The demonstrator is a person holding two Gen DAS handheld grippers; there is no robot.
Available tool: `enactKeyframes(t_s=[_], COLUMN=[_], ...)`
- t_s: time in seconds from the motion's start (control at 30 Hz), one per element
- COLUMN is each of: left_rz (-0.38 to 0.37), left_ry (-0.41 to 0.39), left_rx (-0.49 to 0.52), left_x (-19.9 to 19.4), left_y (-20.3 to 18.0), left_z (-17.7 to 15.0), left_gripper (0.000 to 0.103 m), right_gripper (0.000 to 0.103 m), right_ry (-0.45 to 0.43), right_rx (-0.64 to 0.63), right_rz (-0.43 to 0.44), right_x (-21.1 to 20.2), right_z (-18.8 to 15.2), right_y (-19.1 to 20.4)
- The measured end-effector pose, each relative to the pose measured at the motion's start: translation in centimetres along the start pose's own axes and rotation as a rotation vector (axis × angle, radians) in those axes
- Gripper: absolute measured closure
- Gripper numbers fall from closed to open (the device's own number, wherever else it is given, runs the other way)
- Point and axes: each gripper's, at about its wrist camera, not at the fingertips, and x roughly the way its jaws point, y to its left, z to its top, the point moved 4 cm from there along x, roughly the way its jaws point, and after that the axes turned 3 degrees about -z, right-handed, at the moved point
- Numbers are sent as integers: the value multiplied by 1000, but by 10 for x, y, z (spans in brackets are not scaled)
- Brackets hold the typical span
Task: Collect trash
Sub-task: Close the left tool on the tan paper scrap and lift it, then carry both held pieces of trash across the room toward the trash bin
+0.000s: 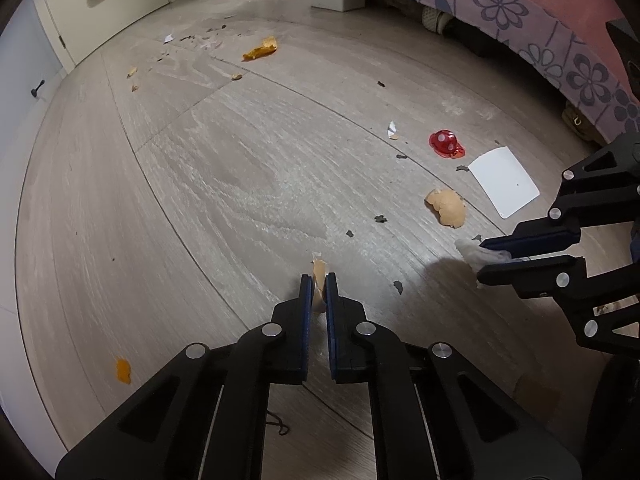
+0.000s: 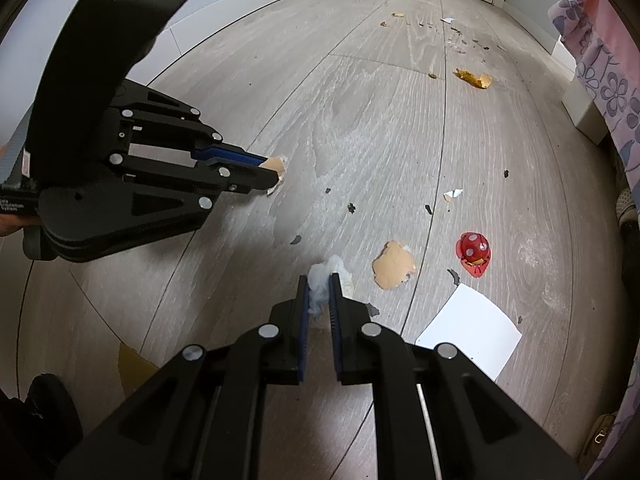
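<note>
In the left wrist view, the left gripper (image 1: 319,280) is seen closed on a thin piece of eggshell (image 1: 319,276), which stands on edge between the blue pads, its tip showing above them. The jaws are drawn almost fully together, so the shell is pinched thinly. It is judged brittle; no further squeeze should be added, and the lift should be made straight up off the floor (image 1: 224,184) so that the shard is not dragged and snapped. At the right edge of the floor in this view the right gripper (image 1: 486,256) is seen closed on a crumpled tissue (image 1: 476,254). Beyond it lie a larger eggshell half (image 1: 448,208), a white card (image 1: 504,180) and a red spotted wrapper (image 1: 446,143), all near the bed cover (image 1: 520,4). Orange peel (image 1: 260,50) lies far off toward the far edge of the floor.

In the right wrist view, the right gripper (image 2: 320,292) is shown clamped on the tissue (image 2: 322,284), which bulges out above the pads; the hold looks secure. The left gripper (image 2: 272,176) is seen from the side with the eggshell piece (image 2: 275,166) sticking out past its tips. The eggshell half (image 2: 394,266) lies just beside the tissue, the wrapper (image 2: 473,254) and card (image 2: 468,328) further right.

Both pieces appear gripped, so the step is judged to be the lift and carry. Both hands would best be raised together and kept apart. No bin is visible in either view.
</note>
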Motion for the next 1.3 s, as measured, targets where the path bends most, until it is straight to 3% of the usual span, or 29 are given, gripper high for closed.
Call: enactKeyframes(t_s=[0.2, 0.37, 0.7, 1.0, 1.3], left_rz=[10, 6, -11, -29, -31], left_ry=[-14, -6, 23, 5, -50], left_rx=[-15, -40, -66, -80, -89], left_x=[-13, -62, -232, -409, -537], left_y=[-4, -11, -30, -49, -82], left_z=[10, 40, 120, 219, 312], left_gripper=[97, 97, 97, 97, 97], right_gripper=[92, 92, 92, 92, 92], right_ry=[-12, 24, 14, -36, -62], right_rx=[22, 63, 90, 148, 285], right_rz=[-5, -7, -11, -48, -137], right_x=[-17, -62, -253, -438, -586], right_z=[8, 23, 95, 167, 191], right_y=[-5, -15, -13, -10, -32])
